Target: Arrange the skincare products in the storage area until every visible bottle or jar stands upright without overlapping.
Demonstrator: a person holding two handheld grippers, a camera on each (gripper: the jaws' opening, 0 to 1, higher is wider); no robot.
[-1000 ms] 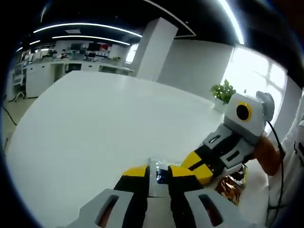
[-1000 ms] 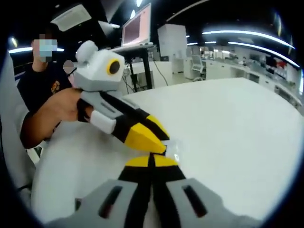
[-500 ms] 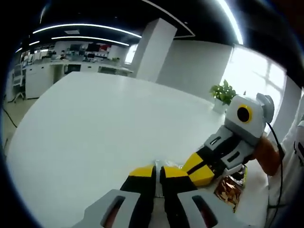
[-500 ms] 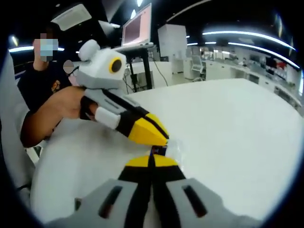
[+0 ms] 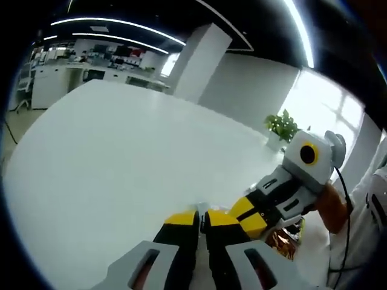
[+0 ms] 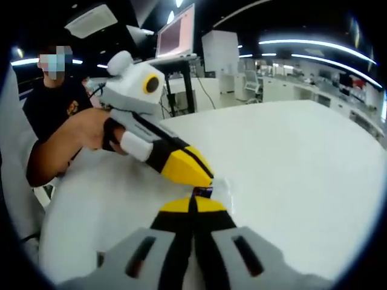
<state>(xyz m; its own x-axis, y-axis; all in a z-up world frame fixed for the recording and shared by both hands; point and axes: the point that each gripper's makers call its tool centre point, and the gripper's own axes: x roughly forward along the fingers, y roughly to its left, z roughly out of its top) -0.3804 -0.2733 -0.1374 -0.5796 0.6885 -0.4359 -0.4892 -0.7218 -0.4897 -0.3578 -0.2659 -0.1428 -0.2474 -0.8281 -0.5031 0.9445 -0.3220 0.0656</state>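
The small clear-wrapped packet [image 6: 208,192] lies on the white table [image 6: 290,157] directly at both tips: left hand-held gripper [image 5: 199,216] pinches it, right hand-held gripper [image 6: 192,204] appears closed.

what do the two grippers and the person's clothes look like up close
Both the left gripper and the right gripper have yellow fingertips on black fingers, set in light grey bodies with dark slots. Each carries a rounded white-grey housing ringed in yellow. A thin dark cable trails from the right gripper. The person wears a dark short-sleeved top with a small orange mark.
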